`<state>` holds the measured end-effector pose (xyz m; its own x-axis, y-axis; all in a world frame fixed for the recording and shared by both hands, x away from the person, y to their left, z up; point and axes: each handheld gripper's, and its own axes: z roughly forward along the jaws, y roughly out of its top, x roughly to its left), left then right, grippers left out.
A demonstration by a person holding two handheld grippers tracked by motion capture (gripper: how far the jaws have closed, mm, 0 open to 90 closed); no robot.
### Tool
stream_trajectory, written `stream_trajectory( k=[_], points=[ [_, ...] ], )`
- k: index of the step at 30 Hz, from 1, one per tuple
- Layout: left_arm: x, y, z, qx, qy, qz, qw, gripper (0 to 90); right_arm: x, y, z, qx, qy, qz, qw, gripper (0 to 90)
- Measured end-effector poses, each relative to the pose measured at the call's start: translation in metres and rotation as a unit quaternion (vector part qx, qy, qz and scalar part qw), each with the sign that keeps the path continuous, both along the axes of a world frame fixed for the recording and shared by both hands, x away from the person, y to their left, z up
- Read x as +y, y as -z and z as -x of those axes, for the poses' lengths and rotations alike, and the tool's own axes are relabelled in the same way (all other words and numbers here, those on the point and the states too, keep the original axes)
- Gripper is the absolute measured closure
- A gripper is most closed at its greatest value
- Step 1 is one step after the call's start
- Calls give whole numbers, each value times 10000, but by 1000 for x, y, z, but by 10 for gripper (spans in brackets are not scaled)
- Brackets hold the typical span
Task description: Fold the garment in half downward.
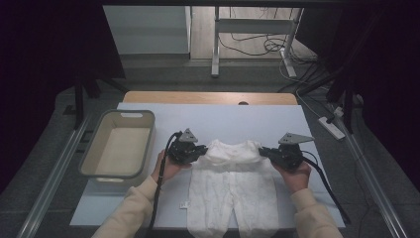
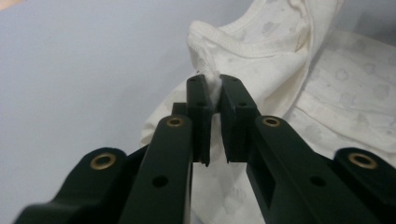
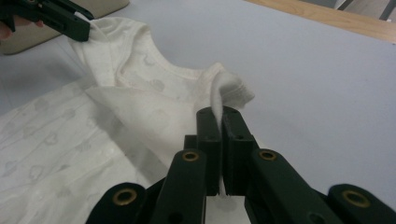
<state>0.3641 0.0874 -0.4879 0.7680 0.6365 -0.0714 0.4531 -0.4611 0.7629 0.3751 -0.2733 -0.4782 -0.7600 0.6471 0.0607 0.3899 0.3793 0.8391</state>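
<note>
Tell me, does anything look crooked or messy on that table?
Nothing stands out. The white baby garment lies straight, its top corners pinched by the left tool and right tool; the bin sits upright alongside.

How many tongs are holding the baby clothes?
2. The left tongs pinch one shoulder of the white baby garment; the right tongs pinch the other shoulder.

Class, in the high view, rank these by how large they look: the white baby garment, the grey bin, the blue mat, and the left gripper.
1. blue mat, clearly the largest.
2. white baby garment and grey bin: they look much alike in area, so I will not rank them.
3. left gripper, the smallest.
</note>
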Motion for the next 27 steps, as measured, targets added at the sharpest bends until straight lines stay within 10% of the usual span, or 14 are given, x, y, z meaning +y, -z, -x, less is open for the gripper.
stream_trajectory(
  k=[27],
  points=[
    [3, 10, 22, 174, 167, -65, 9997, 813, 0, 9, 27, 177, -279, 208, 9992, 868]
  ],
)
